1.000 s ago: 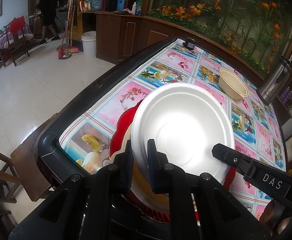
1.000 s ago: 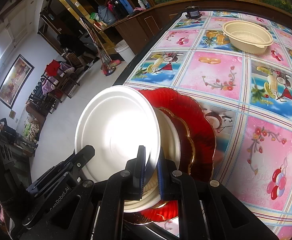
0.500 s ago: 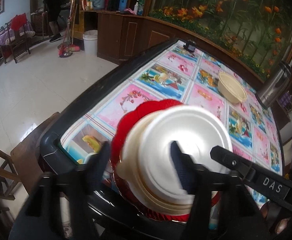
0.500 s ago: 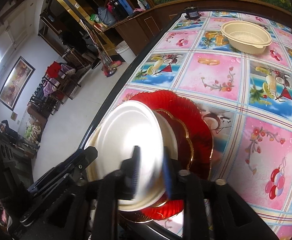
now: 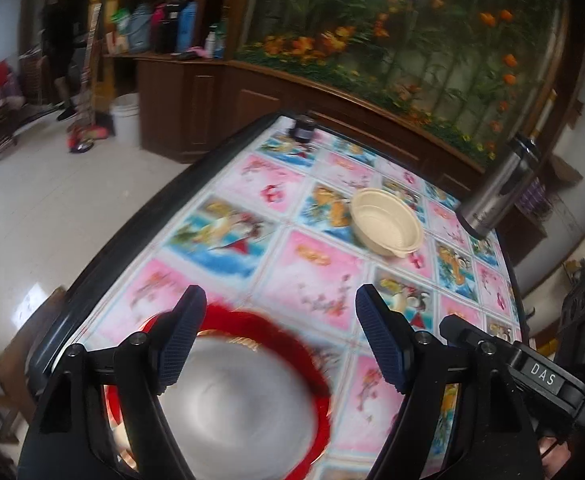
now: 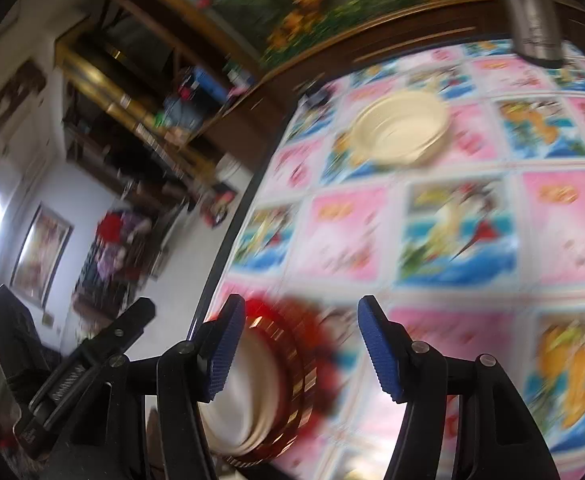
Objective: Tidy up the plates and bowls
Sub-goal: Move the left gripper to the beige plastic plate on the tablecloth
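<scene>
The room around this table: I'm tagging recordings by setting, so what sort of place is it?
Probably a home dining or living room: a picture-patterned tablecloth, wooden cabinets with bottles on top, and a large flower mural behind.

near table corner: plate stack (image 5: pixel 232 408) on table (image 5: pixel 312 280) | beyond it, well apart: bowl (image 5: pixel 386 222) | right of bowl, far edge: flask (image 5: pixel 496 196)
</scene>
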Tool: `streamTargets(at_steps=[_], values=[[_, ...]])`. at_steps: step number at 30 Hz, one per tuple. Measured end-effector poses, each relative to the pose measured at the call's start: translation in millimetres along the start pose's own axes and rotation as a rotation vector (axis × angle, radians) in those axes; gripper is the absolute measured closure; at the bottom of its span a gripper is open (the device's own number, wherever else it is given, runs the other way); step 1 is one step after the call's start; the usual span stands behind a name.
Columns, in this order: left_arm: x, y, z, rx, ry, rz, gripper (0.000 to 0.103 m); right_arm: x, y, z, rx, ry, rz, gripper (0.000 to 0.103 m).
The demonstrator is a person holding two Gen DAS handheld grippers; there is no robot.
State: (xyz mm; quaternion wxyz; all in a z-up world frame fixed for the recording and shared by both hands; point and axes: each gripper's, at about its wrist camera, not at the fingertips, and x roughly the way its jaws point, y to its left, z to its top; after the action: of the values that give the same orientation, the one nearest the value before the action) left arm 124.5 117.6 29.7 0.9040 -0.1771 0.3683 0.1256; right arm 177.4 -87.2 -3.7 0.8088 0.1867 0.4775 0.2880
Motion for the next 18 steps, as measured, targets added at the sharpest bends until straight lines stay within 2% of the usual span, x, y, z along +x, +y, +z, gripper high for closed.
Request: streamTargets(at_steps=[5, 8, 11, 18], values=[[58, -49, 30, -0.001, 0.129, -0.036, 0.026, -6, -48, 48, 0.096, -0.034, -0.051, 0.042], [98, -69, 44, -0.022, 0.197, 0.003, 0.026, 5, -71, 72, 0.139, -0.012, -0.046, 0.041], [132, -82, 53, -0.041, 0.253, 0.032, 0.026, 21, -96, 96, 0.197, 0.005, -0.063, 0.036], [193, -104, 65, -0.053, 0.309, 0.094, 0.026, 62, -130, 141, 0.248, 0.037, -0.085, 0.036]])
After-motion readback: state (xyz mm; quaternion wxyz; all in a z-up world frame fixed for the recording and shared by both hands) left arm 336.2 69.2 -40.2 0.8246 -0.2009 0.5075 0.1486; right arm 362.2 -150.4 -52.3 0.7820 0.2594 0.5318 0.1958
